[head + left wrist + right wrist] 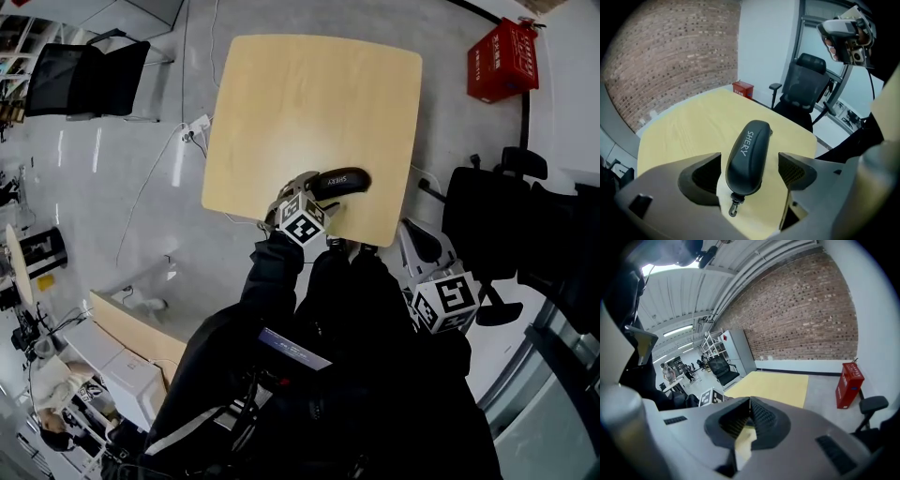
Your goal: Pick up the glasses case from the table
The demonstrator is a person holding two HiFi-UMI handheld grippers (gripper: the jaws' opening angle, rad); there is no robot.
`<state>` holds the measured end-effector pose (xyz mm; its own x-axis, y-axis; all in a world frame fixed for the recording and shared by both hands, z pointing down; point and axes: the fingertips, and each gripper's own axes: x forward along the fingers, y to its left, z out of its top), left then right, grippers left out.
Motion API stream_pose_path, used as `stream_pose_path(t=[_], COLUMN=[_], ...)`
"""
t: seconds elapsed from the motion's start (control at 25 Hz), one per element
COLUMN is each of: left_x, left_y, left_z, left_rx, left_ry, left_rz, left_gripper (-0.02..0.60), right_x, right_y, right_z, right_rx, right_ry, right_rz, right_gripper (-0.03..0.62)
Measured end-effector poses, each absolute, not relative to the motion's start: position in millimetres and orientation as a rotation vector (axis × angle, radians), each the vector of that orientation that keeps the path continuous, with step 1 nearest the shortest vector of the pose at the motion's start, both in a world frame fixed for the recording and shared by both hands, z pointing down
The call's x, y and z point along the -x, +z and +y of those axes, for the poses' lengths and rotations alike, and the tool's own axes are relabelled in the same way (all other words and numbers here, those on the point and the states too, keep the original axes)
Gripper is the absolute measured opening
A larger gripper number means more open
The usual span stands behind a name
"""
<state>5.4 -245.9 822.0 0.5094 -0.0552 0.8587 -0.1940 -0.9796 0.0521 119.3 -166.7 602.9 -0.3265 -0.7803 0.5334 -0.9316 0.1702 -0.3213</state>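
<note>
In a brick-walled (801,310) workroom with a grey floor, a pale wooden table (309,103) stands bare but for a black glasses case (339,182), which lies close to the edge nearest the person, a red box (503,59) and a black office chair (487,225) off to the side. The left gripper (314,194), angled down onto the tabletop, has its jaws spread wide around the clip end of the case, and the left gripper view shows table on both sides of the case, so neither pad appears to press on it. The case's long axis runs straight away from that gripper, roughly in line with its jaws and tilted a little right, leaving the narrow width between the pads; it sits nearer the left pad than the right. The right gripper (749,403), jaws together on nothing, hangs off the table's edge, well apart from the case. The left is plainly nearer, and closing squarely looks to be the next step.
</note>
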Motion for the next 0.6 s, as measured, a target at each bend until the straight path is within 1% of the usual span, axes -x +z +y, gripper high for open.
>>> stream_pose_path(t=[0.12,0.36,0.6], left_x=[-4.7,-10.9,-11.3], left_y=[838.4,862.5,880.0], left_z=[-248.5,-244.1,-251.2], left_rx=[-2.597,-2.569,-2.545], left_ry=[1.547,1.664,1.682], left_rz=[-0.172,-0.081,-0.108], left_gripper=[0.373,0.373,0.373], right_x=[-119.2,-122.2,-120.4], right_y=[608.5,615.0,615.8], right_z=[-167.3,-163.2,-158.5], right_rx=[-1.639,-1.626,-1.622], right_ry=[0.904,0.918,0.927], right_rz=[-2.193,-2.159,-2.151], right_gripper=[0.006,0.006,0.006])
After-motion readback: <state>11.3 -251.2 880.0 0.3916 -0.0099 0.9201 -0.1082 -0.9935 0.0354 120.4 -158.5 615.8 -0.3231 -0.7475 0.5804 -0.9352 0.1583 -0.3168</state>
